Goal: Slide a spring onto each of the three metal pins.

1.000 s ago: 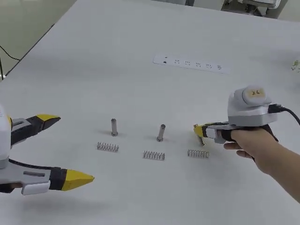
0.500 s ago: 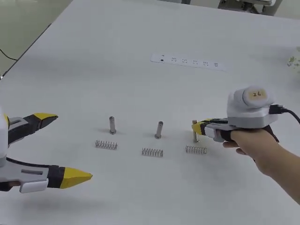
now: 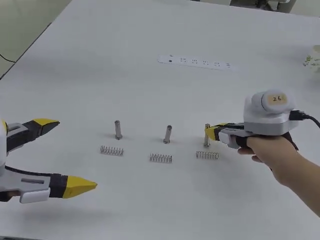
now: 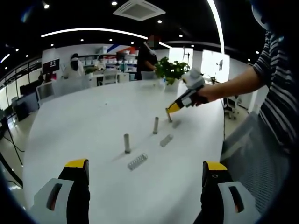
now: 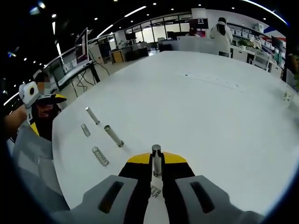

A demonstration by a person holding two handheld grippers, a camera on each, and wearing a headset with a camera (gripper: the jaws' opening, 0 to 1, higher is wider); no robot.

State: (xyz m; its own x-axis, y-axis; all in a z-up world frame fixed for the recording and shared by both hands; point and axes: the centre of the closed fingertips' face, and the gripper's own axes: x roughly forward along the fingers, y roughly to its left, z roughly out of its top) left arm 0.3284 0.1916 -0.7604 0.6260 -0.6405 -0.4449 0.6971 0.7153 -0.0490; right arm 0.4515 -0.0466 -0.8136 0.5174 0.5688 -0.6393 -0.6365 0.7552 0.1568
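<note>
White table (image 3: 150, 35): work surface.

Pins, three, upright, in a row across the middle: left pin (image 3: 118, 129), middle pin (image 3: 168, 134), right pin (image 3: 207, 135).

Springs, three, lying flat, one just on the near side of each pin and apart from it: left spring (image 3: 111, 150), middle spring (image 3: 160, 158), right spring (image 3: 207, 155). No spring is on a pin.

Right gripper (image 3: 212, 131): held in a hand (image 3: 272, 152), reaching in from the right. Its jaws are clamped on the right pin, and the yellow tips hide part of that pin's right side.

Left gripper (image 3: 70, 154): near left, jaws spread wide and holding nothing, well apart from the left pin.

Power strip (image 3: 195, 62): white, lying flat, far beyond the pins.
</note>
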